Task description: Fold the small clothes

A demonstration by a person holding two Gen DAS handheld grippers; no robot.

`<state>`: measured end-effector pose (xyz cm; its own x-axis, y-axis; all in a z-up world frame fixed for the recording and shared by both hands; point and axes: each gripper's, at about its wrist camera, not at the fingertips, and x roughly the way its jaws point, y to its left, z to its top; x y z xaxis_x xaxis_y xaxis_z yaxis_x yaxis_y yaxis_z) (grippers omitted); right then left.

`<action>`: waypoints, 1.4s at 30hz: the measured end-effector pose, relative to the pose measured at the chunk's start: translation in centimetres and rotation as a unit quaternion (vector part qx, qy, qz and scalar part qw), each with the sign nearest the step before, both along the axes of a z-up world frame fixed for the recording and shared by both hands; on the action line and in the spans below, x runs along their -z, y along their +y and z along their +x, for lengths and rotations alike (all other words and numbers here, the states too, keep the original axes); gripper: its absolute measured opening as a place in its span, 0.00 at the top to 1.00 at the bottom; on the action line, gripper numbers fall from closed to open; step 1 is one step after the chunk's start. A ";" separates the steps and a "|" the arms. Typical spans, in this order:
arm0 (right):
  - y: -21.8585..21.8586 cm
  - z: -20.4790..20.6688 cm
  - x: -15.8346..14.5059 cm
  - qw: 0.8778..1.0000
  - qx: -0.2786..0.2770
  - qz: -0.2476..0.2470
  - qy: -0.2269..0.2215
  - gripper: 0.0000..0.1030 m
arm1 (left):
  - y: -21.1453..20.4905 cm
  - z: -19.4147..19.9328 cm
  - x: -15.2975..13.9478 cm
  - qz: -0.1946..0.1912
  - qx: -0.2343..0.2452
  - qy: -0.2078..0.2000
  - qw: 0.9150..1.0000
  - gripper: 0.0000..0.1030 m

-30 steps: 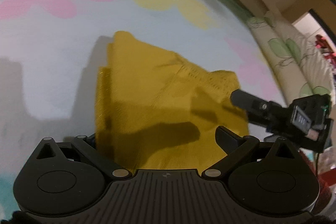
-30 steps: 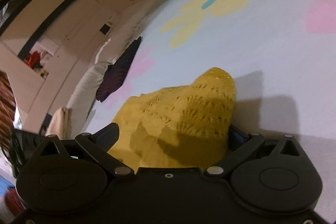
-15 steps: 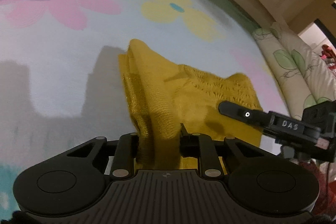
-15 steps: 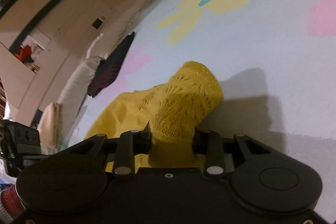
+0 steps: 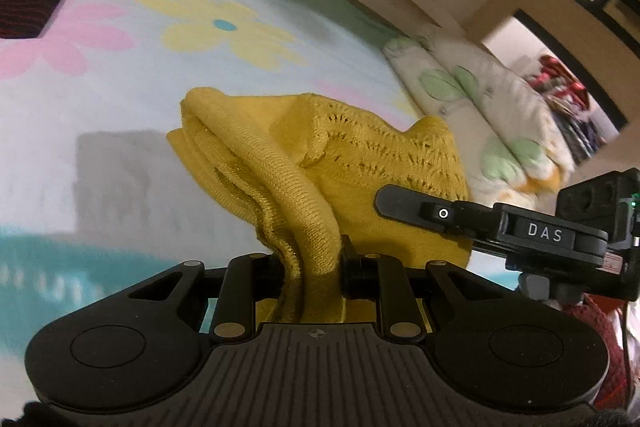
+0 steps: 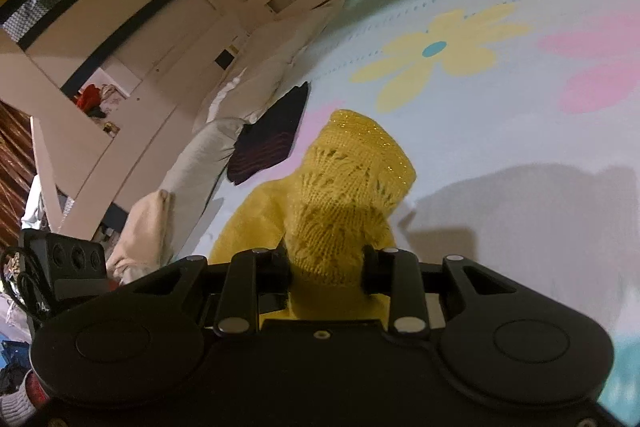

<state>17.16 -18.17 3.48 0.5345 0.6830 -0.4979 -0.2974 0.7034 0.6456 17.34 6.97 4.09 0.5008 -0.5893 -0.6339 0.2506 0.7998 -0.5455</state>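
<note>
Yellow knit garment (image 5: 320,163), small, openwork lace pattern, bunched up over a flower-print bedspread (image 5: 120,99). Left hand-held gripper (image 5: 312,267) clenched on a gathered ribbed edge of the knit; fabric pinched between both pads. Right hand-held gripper (image 6: 328,267) likewise clamped on a wad of the lace-knit part; seen from the left wrist it sits just right of the garment. Much of the garment hangs between the two grips above the bed; can't tell if its far edge touches the bedspread.

Handling, as judged: light, very soft, no stiffness, droops and stretches wherever unsupported. Loose knit could snag on finger edges or pull out of shape if tugged apart hard. Not slippery; the yarn grips pads well. Best hold is at firmer ribbed hems or corners, both layers together. Dark folded cloth (image 6: 272,135) lies apart near a pillow (image 6: 200,155).
</note>
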 end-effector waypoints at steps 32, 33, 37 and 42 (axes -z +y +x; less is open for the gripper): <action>-0.9 -2.9 4.6 0.976 0.057 -0.210 -0.024 0.16 | -3.8 1.6 6.6 0.170 -0.021 -0.032 0.985 0.55; -0.6 -2.6 5.1 0.972 0.055 -0.228 -0.025 0.14 | -4.4 1.9 7.4 0.177 -0.019 -0.026 0.984 0.54; 0.0 -1.6 7.4 0.957 0.070 -0.280 -0.001 0.08 | -5.4 2.5 9.3 0.188 -0.013 -0.039 0.981 0.38; -2.9 -0.4 10.9 0.963 0.103 -0.242 0.056 0.00 | -7.4 3.9 9.4 0.221 0.020 -0.058 0.973 0.26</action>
<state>16.78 -21.11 -7.42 0.5577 0.2414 -0.7942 -0.0675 0.9668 0.2464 21.28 -0.40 -5.29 0.5657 -0.2918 -0.7712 0.3261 0.9382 -0.1158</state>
